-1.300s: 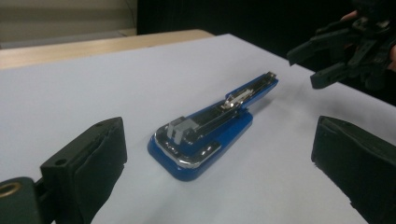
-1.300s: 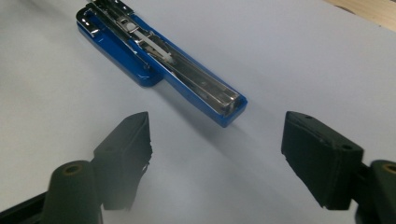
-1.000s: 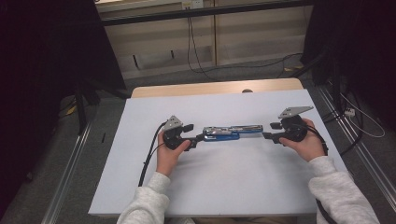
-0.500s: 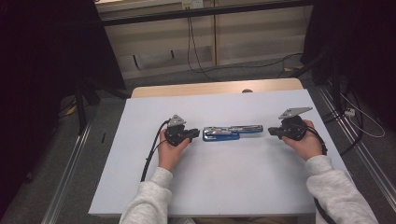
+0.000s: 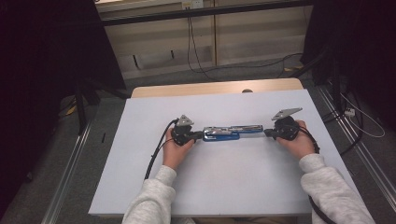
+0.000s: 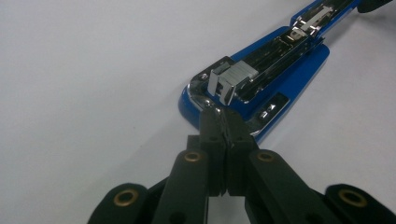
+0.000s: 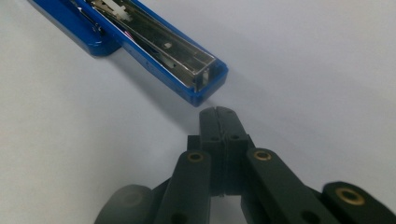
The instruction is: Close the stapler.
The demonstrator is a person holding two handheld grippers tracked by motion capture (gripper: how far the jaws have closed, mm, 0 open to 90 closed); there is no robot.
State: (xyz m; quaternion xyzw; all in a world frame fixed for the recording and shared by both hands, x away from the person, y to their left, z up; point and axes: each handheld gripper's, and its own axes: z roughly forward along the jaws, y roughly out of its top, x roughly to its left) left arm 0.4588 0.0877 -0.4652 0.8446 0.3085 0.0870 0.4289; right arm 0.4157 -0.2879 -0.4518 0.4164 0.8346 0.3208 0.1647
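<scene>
A blue stapler [image 5: 231,133] lies folded out flat on the white table [image 5: 210,186], its chrome staple channel facing up. My left gripper [image 5: 201,136] is at its left end. In the left gripper view the jaws of this gripper [image 6: 219,116] have just been closing and now stand together, tips against the chrome rim of the stapler [image 6: 280,70]; nothing shows held between them. My right gripper [image 5: 266,133] is by the right end. In the right gripper view that gripper [image 7: 218,112] is shut, a small gap short of the stapler's blue tip [image 7: 159,46].
A wooden table edge [image 5: 215,87] shows behind the white top. Cables [image 5: 196,51] run over the floor at the back, and metal rails [image 5: 70,168] flank the table. Each gripper's cable trails toward the front edge.
Both grippers' jaws have gone from spread at the stapler's ends to shut. The stapler has stayed in place and the hands have barely shifted.
</scene>
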